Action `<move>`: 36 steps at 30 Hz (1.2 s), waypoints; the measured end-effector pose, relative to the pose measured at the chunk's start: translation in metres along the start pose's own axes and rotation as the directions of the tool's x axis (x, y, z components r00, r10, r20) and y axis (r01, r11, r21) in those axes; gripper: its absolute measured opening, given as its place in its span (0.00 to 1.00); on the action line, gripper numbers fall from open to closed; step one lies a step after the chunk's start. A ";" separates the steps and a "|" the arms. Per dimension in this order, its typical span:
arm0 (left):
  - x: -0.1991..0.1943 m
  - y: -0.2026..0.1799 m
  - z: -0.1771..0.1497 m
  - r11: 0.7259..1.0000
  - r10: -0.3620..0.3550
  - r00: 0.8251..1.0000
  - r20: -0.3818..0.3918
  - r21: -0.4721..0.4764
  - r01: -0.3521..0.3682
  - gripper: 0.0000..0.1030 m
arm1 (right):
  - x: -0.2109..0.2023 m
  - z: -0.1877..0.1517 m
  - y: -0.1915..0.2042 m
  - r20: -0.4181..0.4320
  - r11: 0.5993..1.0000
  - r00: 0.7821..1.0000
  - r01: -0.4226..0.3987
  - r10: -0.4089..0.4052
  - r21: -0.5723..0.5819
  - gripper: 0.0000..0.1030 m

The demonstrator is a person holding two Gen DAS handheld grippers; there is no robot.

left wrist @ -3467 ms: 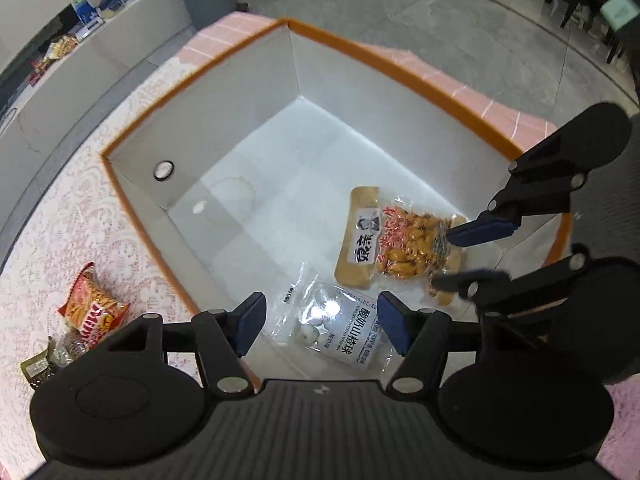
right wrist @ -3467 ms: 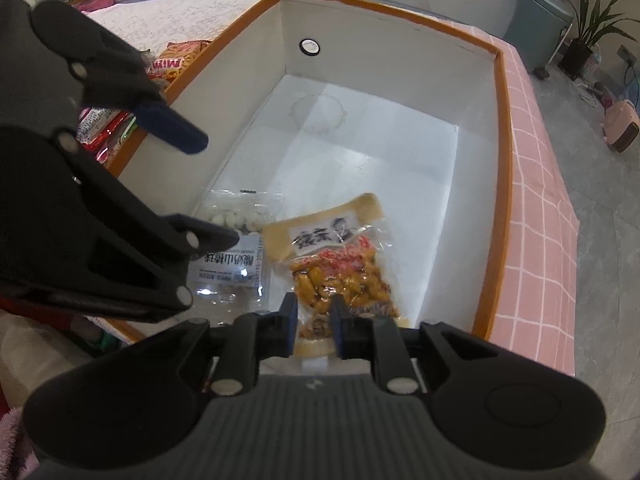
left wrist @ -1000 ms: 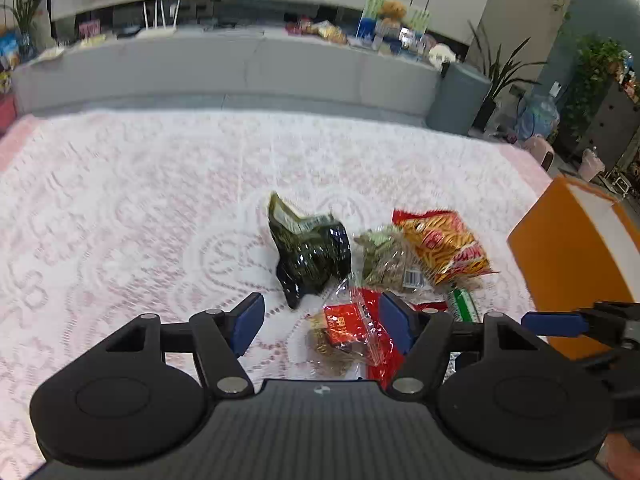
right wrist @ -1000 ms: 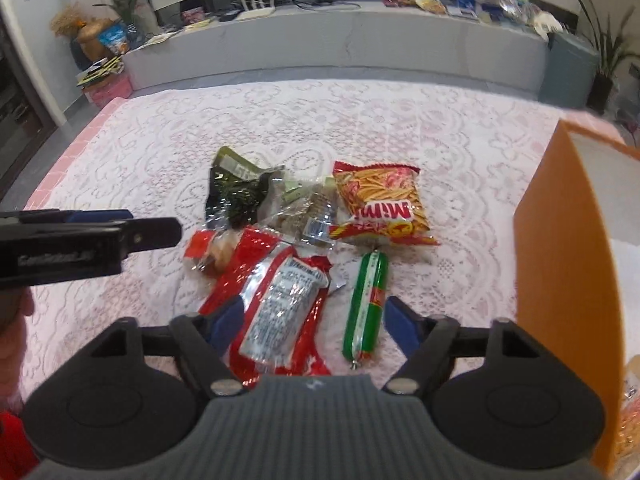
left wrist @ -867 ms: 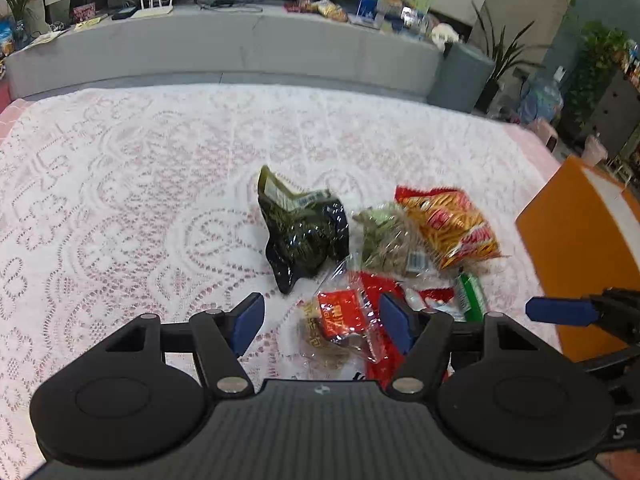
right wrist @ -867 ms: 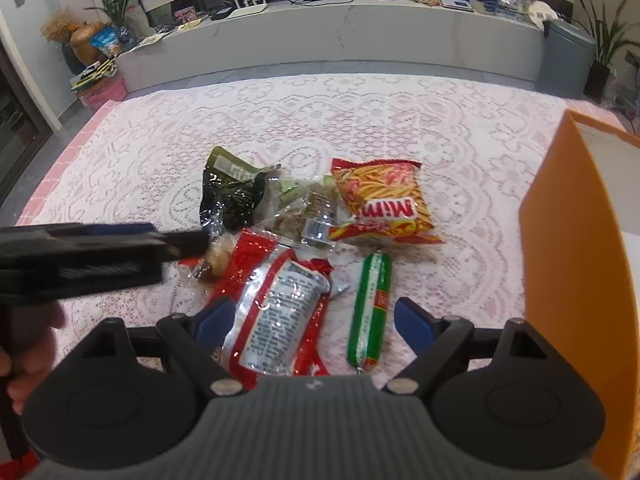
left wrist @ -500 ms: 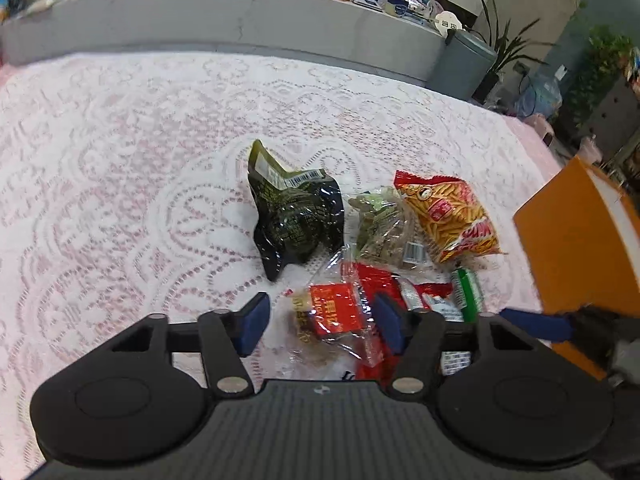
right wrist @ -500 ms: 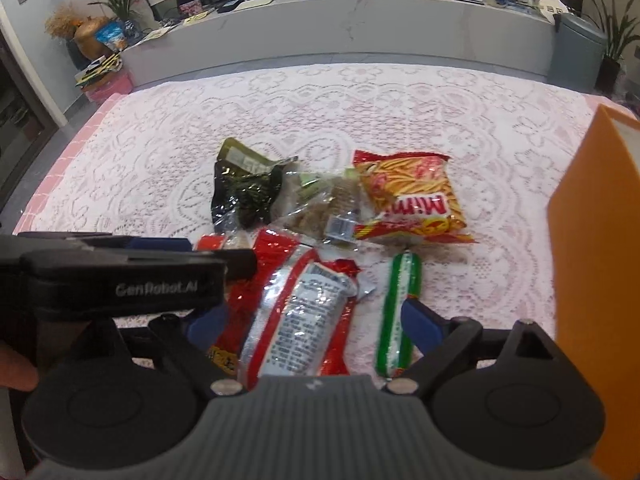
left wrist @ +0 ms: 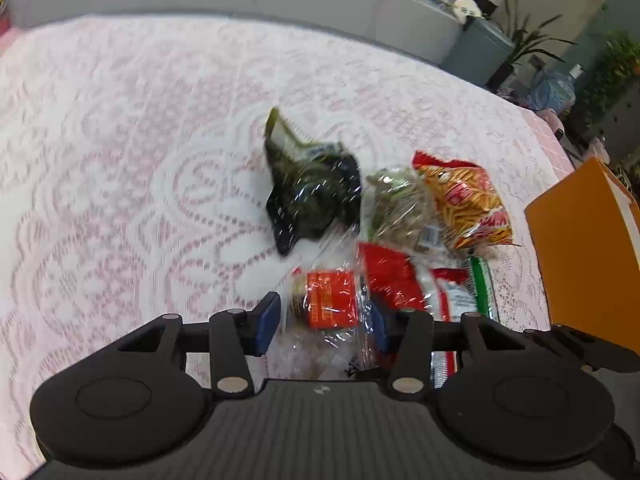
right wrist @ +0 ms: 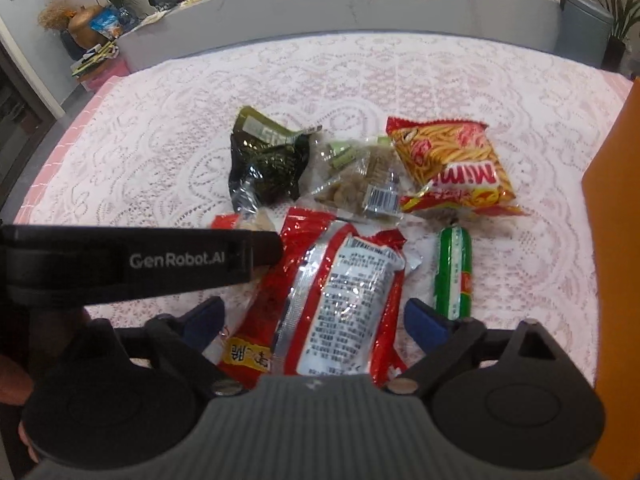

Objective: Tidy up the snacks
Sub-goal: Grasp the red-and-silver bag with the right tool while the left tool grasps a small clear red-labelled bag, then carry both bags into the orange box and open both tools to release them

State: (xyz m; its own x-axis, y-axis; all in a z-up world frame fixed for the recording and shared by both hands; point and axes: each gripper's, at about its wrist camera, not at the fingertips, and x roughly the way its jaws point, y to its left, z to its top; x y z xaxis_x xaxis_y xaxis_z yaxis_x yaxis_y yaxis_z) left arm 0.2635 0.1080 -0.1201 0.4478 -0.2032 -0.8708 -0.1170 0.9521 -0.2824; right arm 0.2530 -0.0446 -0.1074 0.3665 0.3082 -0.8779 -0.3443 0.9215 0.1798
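My left gripper (left wrist: 326, 316) has just been closing on the clear packet with the orange label (left wrist: 332, 300), which sits between its blue pads; the film already bunches against the right-hand pad, but a sliver of cloth shows beside the left-hand one, so I cannot tell that the grip is firm yet. My right gripper (right wrist: 316, 320) hangs with its jaws spread wide over the red packet with the silver back (right wrist: 340, 292), nothing clamped.

The move turns on this: the clear packet lies directly ahead of my left jaws, at the near left edge of the pile on the lace tablecloth (left wrist: 120, 160), and of my two hands the left is plainly the nearer to it. It is short and crumpled, with its long axis, as far as I can judge through the blur, running away from me, so the pads close across its width.

The red packet lies lengthwise straight out from my right gripper, its far end pointing at the heap where the dark green packet (right wrist: 268, 164), a clear bag of brownish pieces (right wrist: 360, 184) and the orange Mimi bag (right wrist: 452, 164) lie touching. The green sausage stick (right wrist: 454, 272) lies just beside it, parallel. The orange box (left wrist: 588, 264) stands to the right, well apart from my left hand
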 end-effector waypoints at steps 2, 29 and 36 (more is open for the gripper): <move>0.000 -0.001 -0.001 1.000 0.000 1.000 0.016 0.019 -0.001 0.40 | 0.002 0.000 -0.001 0.001 1.000 1.000 0.006 -0.006 0.000 0.83; -0.047 0.004 -0.019 0.995 0.049 0.995 0.090 0.077 -0.056 0.39 | -0.026 -0.006 -0.011 0.019 0.995 0.995 -0.096 0.096 0.005 0.73; -0.070 0.006 -0.030 0.996 0.070 0.992 0.101 0.040 -0.074 0.39 | -0.046 -0.007 -0.005 0.035 0.994 0.994 -0.102 0.103 -0.041 0.73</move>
State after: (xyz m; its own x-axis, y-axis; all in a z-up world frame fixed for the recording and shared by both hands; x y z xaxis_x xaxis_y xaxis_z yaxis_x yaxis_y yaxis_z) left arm 0.2048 0.1212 -0.0728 0.5256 -0.1119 -0.8433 -0.1145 0.9730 -0.2004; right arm 0.2312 -0.0650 -0.0708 0.3589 0.4097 -0.8386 -0.4150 0.8749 0.2498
